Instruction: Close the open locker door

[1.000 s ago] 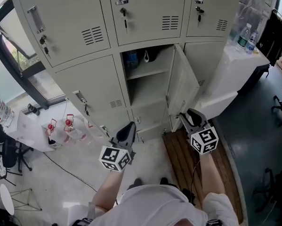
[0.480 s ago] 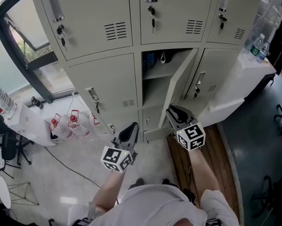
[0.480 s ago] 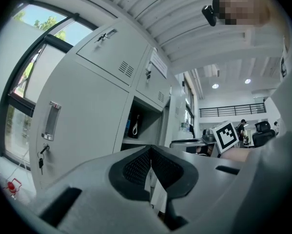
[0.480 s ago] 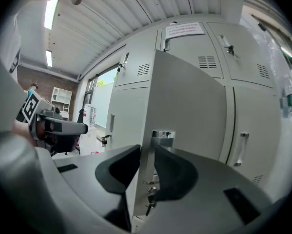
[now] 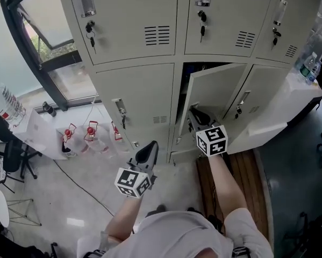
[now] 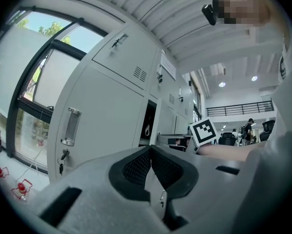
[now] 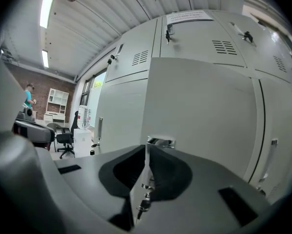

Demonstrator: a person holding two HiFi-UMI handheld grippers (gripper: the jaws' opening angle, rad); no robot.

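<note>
Currently seeing locker bank (image 5: 134,36) with one middle-row locker door (image 5: 217,90) ajar, nearly flush, dark gap along its left edge. Reading right gripper (image 5: 193,112) jaws as just closing, nipped on that free edge by the handle (image 7: 160,142); left gripper (image 5: 149,145) jaws together, empty, clear of the bank.

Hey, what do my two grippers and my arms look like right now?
The left gripper and right gripper are both grey, with black-padded tapering jaws. Each carries a white cube with black square markers. Your shirt is white with short sleeves.
</note>
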